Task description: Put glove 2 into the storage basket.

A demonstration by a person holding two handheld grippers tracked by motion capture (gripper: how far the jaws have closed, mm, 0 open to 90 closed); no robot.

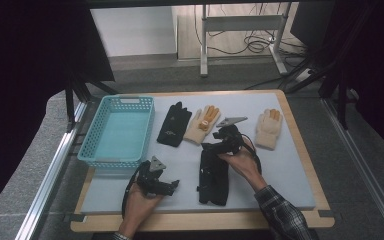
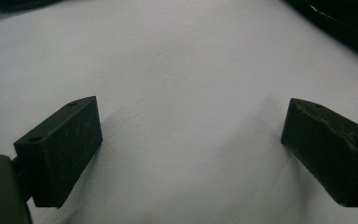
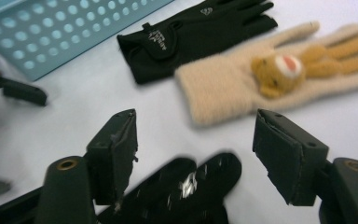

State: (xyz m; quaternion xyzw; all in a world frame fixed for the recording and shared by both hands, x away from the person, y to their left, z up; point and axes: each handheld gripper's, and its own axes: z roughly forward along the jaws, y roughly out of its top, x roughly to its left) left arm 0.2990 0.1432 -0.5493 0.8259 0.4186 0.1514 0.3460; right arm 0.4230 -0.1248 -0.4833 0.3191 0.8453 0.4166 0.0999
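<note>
from above, the right gripper (image 1: 226,136) hovers at the fingertip end of the black glove (image 1: 214,176), whose long axis runs toward the table's near edge, while the left gripper (image 1: 166,185) lies further left on the mat (image 1: 290,175). along the left gripper (image 2: 191,149), jaws spread over bare mat. along the right gripper (image 3: 193,154), jaws spread wide above the glove's fingers (image 3: 200,179), blurred and cut off below, nothing pinched.

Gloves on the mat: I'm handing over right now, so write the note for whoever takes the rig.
Left gripper: open, resting low on the mat, holding nothing.
Right gripper: open above the fingers of the near black glove, not gripping it.
Far row: black glove, cream bear glove, second cream glove.
Blue basket: no gloves in it.
Likely left: pair or collect all four gloves.
</note>
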